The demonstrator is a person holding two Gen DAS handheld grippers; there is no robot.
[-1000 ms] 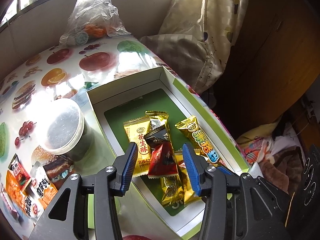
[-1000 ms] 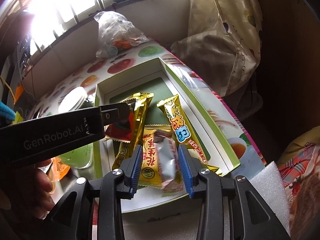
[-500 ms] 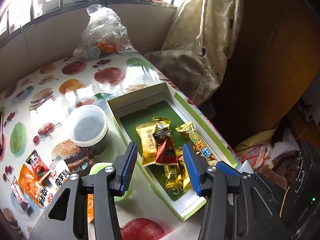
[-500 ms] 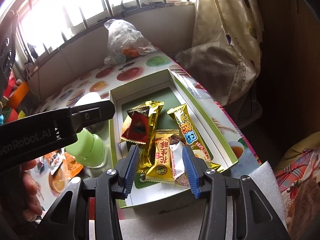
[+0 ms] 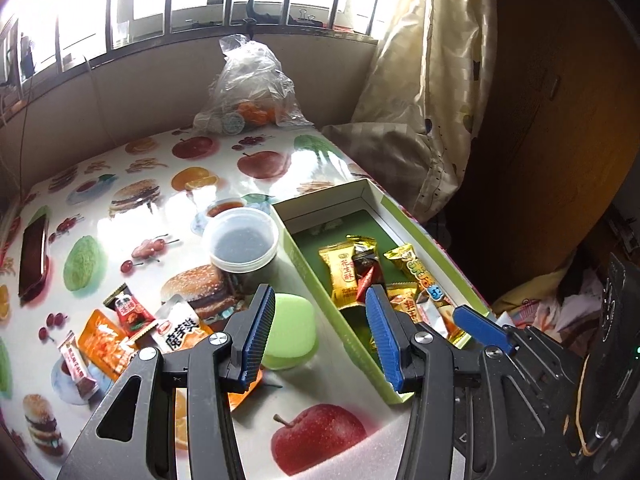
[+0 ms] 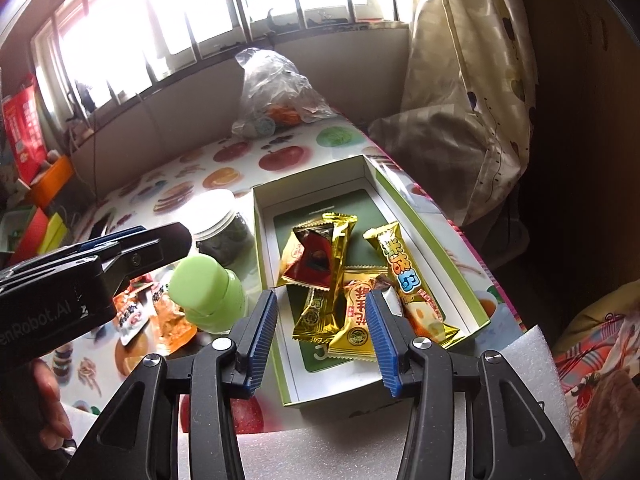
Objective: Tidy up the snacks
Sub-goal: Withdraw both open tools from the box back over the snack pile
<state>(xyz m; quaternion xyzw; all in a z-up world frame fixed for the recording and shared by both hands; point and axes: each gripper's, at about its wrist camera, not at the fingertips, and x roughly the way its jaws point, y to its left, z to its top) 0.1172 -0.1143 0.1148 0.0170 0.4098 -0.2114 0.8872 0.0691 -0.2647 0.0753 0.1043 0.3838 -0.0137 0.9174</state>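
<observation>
A green-rimmed white box (image 5: 306, 268) lies at the table's right edge with several snacks in it: a yellow peanut candy (image 5: 344, 276), a dark red triangular pack (image 5: 368, 274) and a yellow bar with blue letters (image 5: 424, 280). My left gripper (image 5: 320, 340) hangs open and empty above the box's left wall, over a green cap. Loose packets (image 5: 120, 340) lie on the cloth to its left. In the right wrist view, my right gripper (image 6: 322, 338) is open above the box's (image 6: 260, 248) near end. A silver-wrapped snack (image 6: 394, 300) lies loose by its right finger.
A clear-lidded tub (image 5: 244, 240) and a green-capped bottle (image 6: 206, 292) stand left of the box. A phone (image 5: 34, 256) lies at the far left and a plastic bag (image 5: 248, 92) at the back. A curtain (image 5: 432, 80) hangs right of the table. White foam (image 6: 532, 352) covers the front edge.
Both grippers have pulled back and up from the box. The right jaws widened and let go of the silver-wrapped snack. The left gripper shifted left, off the snacks.
</observation>
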